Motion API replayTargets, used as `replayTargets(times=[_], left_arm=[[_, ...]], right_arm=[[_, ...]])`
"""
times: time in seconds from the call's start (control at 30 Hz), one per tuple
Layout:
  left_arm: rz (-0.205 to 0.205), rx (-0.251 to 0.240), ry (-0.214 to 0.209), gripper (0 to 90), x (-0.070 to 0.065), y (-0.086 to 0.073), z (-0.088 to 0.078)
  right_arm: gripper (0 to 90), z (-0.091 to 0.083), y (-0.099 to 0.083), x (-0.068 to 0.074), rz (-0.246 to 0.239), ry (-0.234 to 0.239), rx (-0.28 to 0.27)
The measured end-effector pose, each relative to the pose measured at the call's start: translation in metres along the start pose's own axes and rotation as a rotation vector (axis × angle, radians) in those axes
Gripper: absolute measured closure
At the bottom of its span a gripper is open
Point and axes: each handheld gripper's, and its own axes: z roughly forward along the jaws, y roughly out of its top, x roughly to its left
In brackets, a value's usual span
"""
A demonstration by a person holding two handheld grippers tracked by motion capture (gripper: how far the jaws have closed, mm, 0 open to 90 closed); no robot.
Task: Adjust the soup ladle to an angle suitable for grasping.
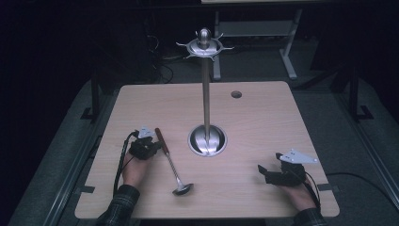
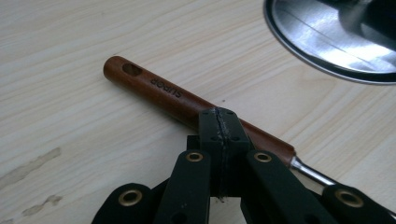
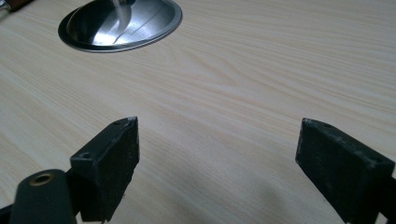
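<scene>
Left of the stand base (image 1: 207, 140), the ladle (image 1: 172, 165) is laid flat on the table (image 1: 263, 113); L gripper (image 2: 219, 122) jaws are pressed together w/ nothing between, tips at its wooden handle (image 2: 187, 102). R gripper (image 3: 219, 158), right of base, is held w/ jaws apart.

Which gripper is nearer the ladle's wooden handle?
Left. The left gripper has its jaws shut right at the wooden handle of the ladle; the right gripper, jaws open, sits across the table, beyond the stand's base.
</scene>
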Motion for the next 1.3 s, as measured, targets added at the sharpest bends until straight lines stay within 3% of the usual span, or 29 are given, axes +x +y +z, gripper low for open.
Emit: replayTargets(times=[0.5,0.83,1.3], left_arm=[[0.028,-0.003,-0.052,89.6,-0.021,0.009,0.011],[0.082,0.011,-0.081,89.6,-0.038,0.014,0.019],[0.111,0.027,-0.120,89.6,-0.052,0.016,0.025]], right_arm=[[13.2,0.000,0.000,0.000,0.001,0.000,0.000],[13.3,-0.001,0.000,0.000,0.002,-0.001,-0.001],[13.3,-0.001,0.000,0.000,0.002,-0.002,-0.003]])
